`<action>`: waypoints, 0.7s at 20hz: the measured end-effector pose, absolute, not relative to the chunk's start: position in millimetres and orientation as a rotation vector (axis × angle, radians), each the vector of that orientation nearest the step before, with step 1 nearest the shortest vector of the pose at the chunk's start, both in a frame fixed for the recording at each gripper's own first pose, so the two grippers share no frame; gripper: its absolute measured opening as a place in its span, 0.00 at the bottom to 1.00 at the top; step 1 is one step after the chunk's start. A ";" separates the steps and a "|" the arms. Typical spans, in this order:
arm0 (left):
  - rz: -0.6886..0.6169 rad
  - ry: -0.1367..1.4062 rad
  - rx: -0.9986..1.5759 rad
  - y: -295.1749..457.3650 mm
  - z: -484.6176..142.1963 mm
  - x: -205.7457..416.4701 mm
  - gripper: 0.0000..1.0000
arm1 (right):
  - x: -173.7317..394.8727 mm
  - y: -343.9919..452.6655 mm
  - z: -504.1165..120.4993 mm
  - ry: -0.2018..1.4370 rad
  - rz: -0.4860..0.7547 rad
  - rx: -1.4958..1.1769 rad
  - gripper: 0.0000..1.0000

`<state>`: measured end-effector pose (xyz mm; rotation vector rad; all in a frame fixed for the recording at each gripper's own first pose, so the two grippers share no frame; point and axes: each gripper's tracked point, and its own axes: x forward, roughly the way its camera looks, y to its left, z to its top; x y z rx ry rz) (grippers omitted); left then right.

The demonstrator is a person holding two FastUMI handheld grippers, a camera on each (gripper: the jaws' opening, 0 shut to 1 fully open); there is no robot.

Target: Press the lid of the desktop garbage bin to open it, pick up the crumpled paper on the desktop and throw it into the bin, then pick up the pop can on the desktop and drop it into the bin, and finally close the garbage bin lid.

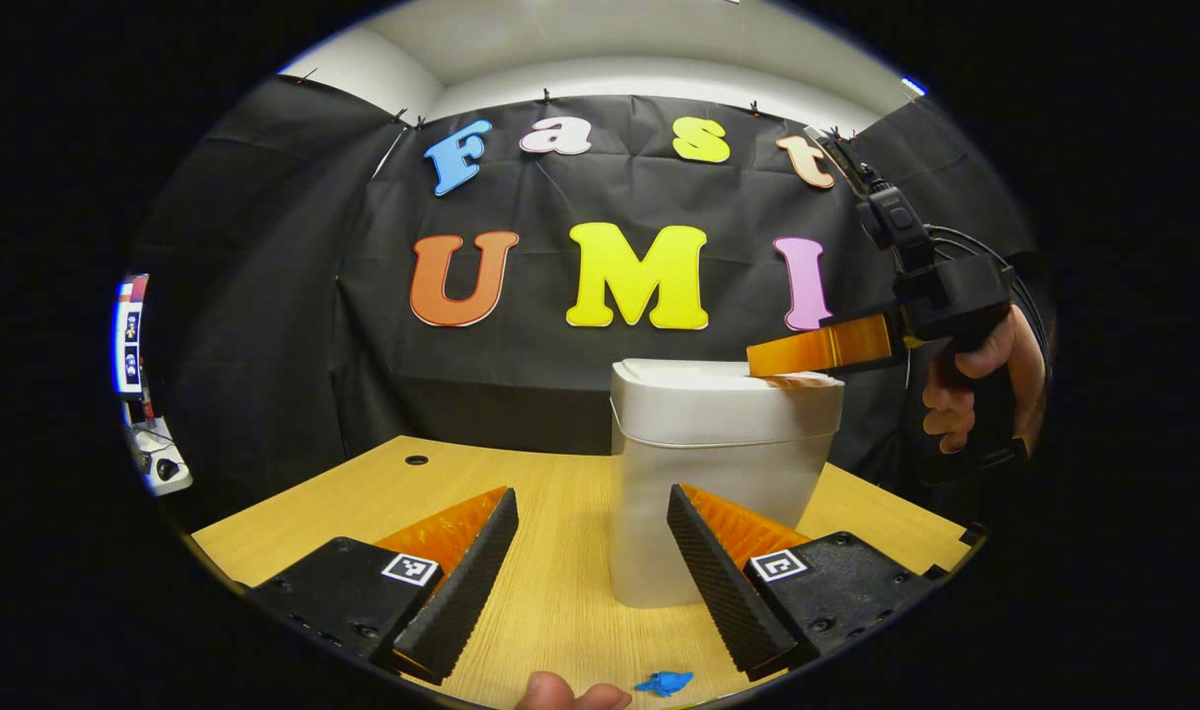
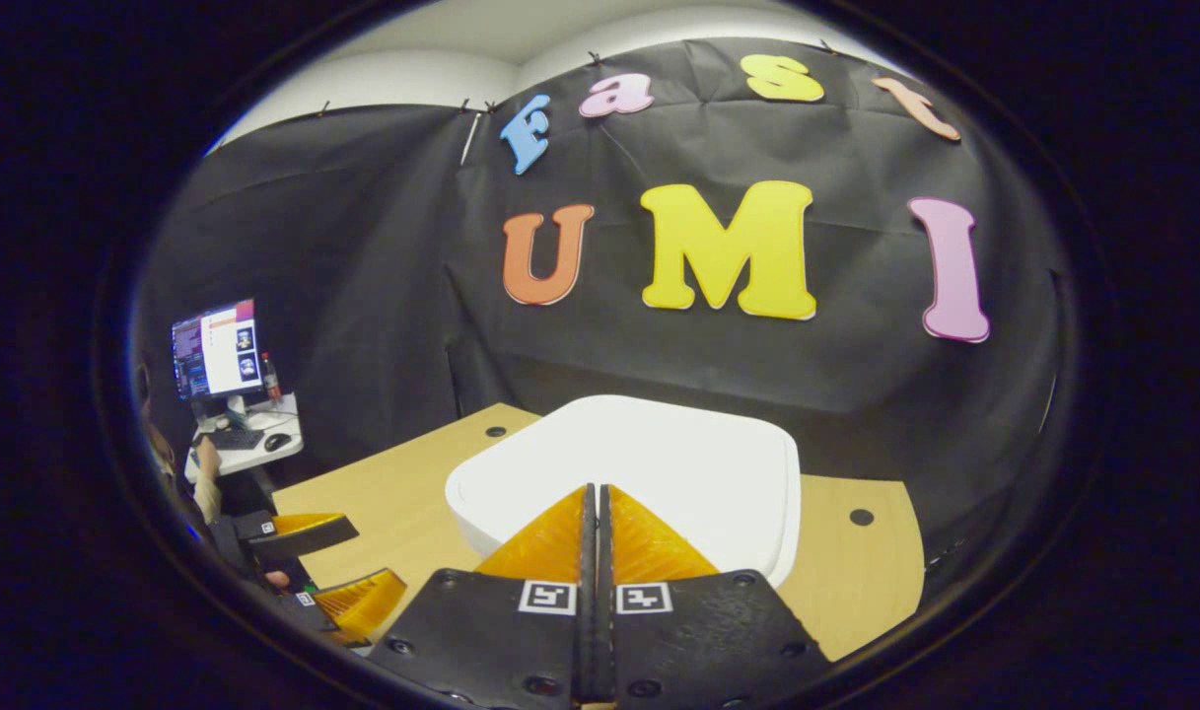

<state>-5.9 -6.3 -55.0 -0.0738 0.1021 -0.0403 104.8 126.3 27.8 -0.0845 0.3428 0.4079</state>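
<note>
Left gripper view: the left claw, fingers apart, faces the white plastic bin on the wooden surface; right gripper view: the right claw, fingers together, rests directly over the bin's closed white lid

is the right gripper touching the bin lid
Touching. In the left gripper view the right gripper rests its closed tips flat on the bin lid, with no gap visible between them.

Left gripper view: low over table, facing bin at 12 o'clock, near. Right gripper view: directly above lid, very close. Shared: bin, table.
</note>
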 end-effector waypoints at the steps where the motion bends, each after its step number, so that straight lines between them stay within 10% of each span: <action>1: -0.042 0.098 -0.071 -7.7 -55.7 -6.2 0.99 | 103.8 125.5 33.0 0.304 0.402 -0.075 0.00; 3: -0.040 0.099 -0.049 -10.6 -59.2 -6.6 0.99 | 104.3 117.8 44.2 0.249 0.353 -0.068 0.07; 5: -0.044 0.115 -0.032 -14.5 -65.4 -7.2 0.98 | 102.4 118.2 56.5 0.188 0.354 -0.056 0.51; 9: -0.057 0.116 -0.061 -21.5 -63.8 -9.1 0.99 | 97.4 108.7 78.4 0.119 0.343 0.004 0.92; 14: -0.035 0.118 -0.049 -14.8 -66.6 -15.2 0.99 | 75.8 85.9 94.8 0.053 0.289 0.028 0.96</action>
